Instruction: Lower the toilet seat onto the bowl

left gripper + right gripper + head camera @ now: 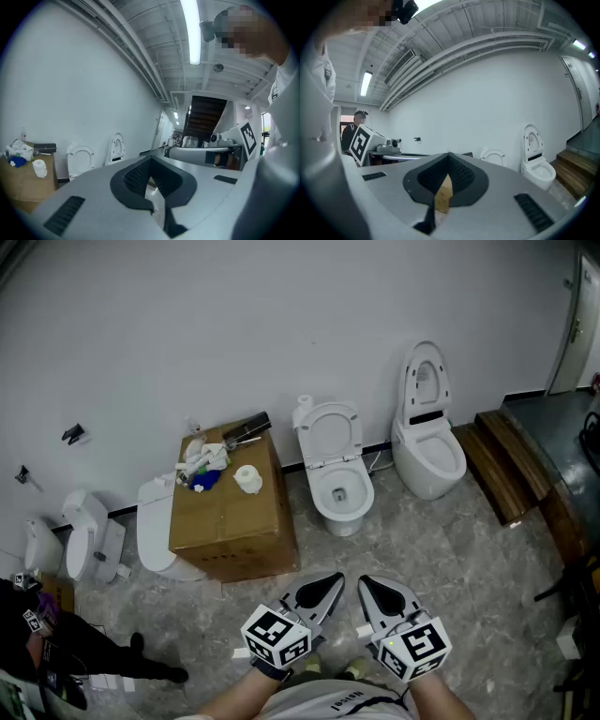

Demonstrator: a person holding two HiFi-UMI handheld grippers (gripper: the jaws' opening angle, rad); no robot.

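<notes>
Left tongs (332,581), right tongs (367,584) (both closed, empty), middle toilet seat (330,433) raised

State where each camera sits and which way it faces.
Head view: on the person's head, looking steeply down at the floor, box and middle toilet; left tool and right tool show at the bottom.
Left tool view: on the left tool, facing the wall along its shut jaws; the person's shirt shows at right.
Right tool view: on the right tool, facing the same wall; shirt at left.
Shared: all three show the tall toilet.
</notes>
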